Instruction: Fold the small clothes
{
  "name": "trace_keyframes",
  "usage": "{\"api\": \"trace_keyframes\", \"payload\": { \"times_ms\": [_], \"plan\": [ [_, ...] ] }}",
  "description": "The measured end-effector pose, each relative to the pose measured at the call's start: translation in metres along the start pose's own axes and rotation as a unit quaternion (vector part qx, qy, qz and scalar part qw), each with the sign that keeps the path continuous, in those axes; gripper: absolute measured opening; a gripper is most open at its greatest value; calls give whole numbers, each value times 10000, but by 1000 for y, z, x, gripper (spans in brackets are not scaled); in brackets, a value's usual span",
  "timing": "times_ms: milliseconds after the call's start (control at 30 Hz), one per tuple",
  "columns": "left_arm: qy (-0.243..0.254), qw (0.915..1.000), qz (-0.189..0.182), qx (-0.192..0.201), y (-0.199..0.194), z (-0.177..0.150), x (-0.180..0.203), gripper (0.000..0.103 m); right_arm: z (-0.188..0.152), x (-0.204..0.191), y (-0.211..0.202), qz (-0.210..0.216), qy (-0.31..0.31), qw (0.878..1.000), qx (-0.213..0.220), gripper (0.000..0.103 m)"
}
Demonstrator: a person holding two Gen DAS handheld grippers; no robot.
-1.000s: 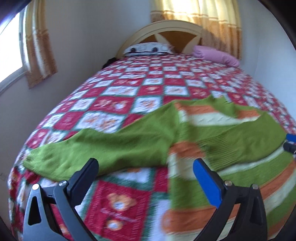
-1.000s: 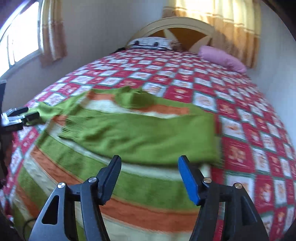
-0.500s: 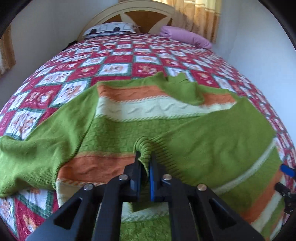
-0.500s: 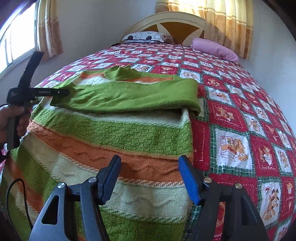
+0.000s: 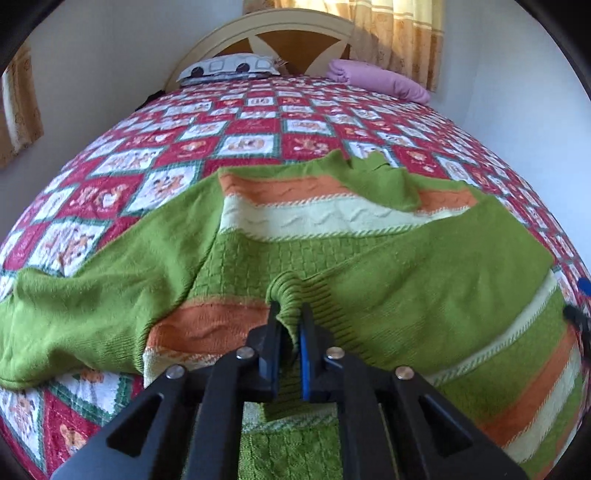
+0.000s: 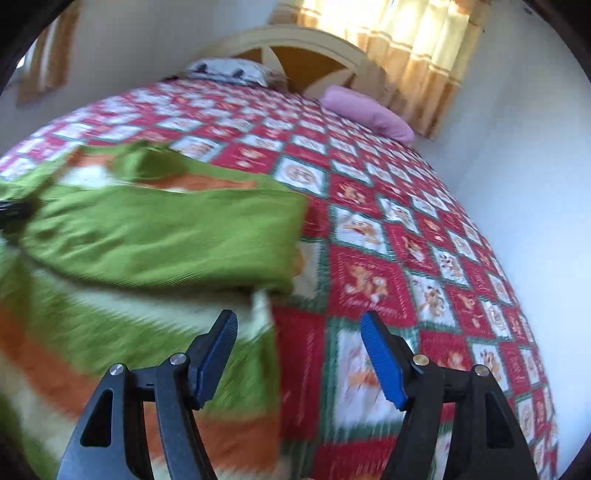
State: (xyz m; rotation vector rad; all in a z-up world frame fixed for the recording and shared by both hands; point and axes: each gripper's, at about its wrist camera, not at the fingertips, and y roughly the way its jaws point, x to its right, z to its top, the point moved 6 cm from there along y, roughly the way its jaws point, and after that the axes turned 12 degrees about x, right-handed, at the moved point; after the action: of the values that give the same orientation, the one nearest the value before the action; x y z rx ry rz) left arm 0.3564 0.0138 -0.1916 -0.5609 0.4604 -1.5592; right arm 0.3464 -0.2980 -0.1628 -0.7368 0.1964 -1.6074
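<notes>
Quilt [image 6: 369,258] blurred; sweater [image 5: 406,280] hem cropped.

Bed [image 5: 258,122] with red patchwork quilt, arched headboard [image 5: 295,40], two pillows, sunlit yellow curtains [image 6: 424,48], white walls.

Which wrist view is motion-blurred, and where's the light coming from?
Right wrist view: sweater and bedspread smeared, its hand-held gripper sharp; backlit curtain glows. Left wrist view: crisp overall, sunlit curtain top right; heavy fisheye curvature in both.
</notes>
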Motion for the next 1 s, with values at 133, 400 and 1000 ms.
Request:
{"api": "trace_keyframes", "payload": {
  "times_ms": [133,400,1000],
  "plan": [
    [15,9999,60,80,-3,0,1,16,-2,26,49,115,970,9948,-298,70],
    [211,9996,196,-16,3,-6,6,40,-21,48,53,203,1874,9805,-552,76],
    [254,9985,433,233,-25,-13,1,94,48,5,-22,814,840,9907,697,76]
  ]
}}
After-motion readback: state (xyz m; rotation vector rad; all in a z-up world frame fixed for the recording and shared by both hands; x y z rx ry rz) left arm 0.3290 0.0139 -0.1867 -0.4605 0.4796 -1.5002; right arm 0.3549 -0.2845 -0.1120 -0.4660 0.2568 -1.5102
